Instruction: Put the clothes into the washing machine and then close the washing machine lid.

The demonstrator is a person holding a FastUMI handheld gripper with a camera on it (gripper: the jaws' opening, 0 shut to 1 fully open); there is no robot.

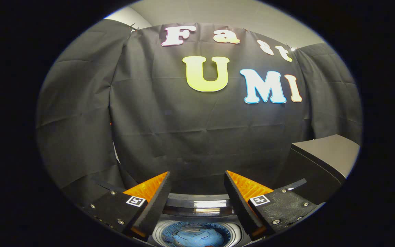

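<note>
My gripper (pixel 196 176) is held high and open, with nothing between its fingers. Below and between the fingers I look down into the washing machine's round drum (pixel 197 234), where a blue garment (pixel 194 237) lies. The machine's dark glossy back rim (pixel 199 203) runs just behind the opening. The lid's own position cannot be told from here.
The booth's black cloth wall (pixel 201 137) hangs straight ahead beyond the fingers. A dark box-like unit with a grey flat top (pixel 324 154) stands to the right of the machine, close to the right finger.
</note>
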